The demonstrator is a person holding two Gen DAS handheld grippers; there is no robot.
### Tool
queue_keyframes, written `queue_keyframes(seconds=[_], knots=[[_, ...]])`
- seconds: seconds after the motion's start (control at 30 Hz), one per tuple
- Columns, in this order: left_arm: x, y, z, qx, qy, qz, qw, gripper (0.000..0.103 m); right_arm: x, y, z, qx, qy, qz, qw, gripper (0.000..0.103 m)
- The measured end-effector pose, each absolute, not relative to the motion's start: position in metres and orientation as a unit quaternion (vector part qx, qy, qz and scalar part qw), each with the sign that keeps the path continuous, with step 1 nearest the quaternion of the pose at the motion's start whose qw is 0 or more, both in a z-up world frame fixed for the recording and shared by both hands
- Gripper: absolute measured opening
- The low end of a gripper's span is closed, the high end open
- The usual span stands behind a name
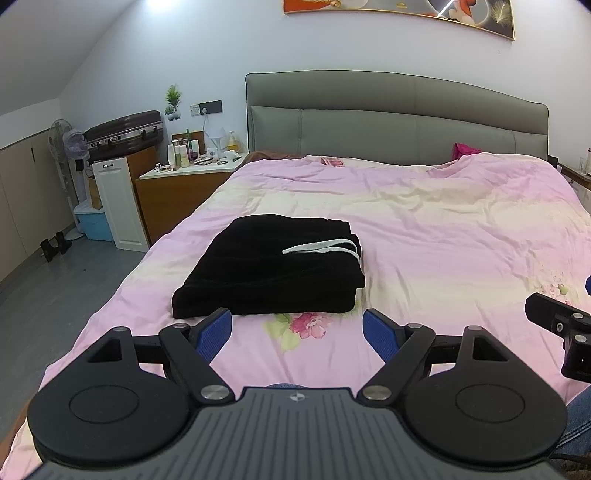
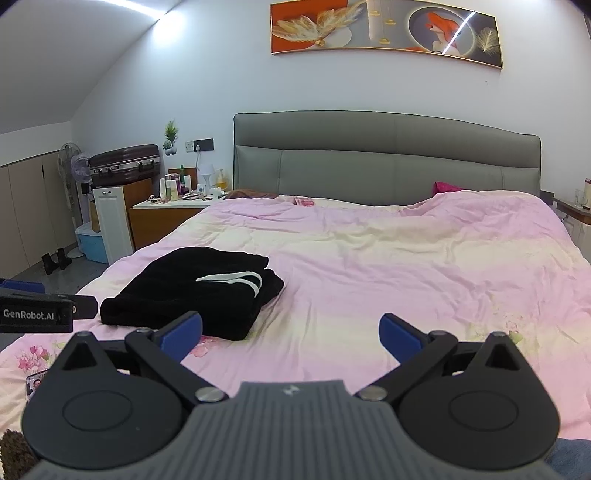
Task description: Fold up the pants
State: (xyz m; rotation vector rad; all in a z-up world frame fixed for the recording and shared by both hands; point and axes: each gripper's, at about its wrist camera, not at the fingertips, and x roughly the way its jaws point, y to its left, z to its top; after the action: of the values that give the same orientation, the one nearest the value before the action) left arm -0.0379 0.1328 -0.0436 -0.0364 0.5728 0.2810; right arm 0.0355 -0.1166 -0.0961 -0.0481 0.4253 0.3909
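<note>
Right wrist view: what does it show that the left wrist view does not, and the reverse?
Only the right wrist view: the whole wall painting, a phone on the quilt at lower left, and the left tongs' side bearing a GenRobot.AI label.

Only the left wrist view: the right tongs' black linkage at the right edge, and the pants centred ahead.

Both: folded black pants with white stripes on the pink quilt, grey headboard, cluttered nightstand, each camera's own tongs open and empty.
</note>
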Motion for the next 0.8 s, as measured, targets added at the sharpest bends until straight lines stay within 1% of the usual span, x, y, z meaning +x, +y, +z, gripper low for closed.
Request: queue_keyframes(seconds=[0.8], knots=[[-0.0388,0.1331,-0.0393,-0.018,0.280,0.138,0.950,0.094,0.0319,-0.1234,-0.0973,-0.011,0.203,0.197,0.959,0.098]])
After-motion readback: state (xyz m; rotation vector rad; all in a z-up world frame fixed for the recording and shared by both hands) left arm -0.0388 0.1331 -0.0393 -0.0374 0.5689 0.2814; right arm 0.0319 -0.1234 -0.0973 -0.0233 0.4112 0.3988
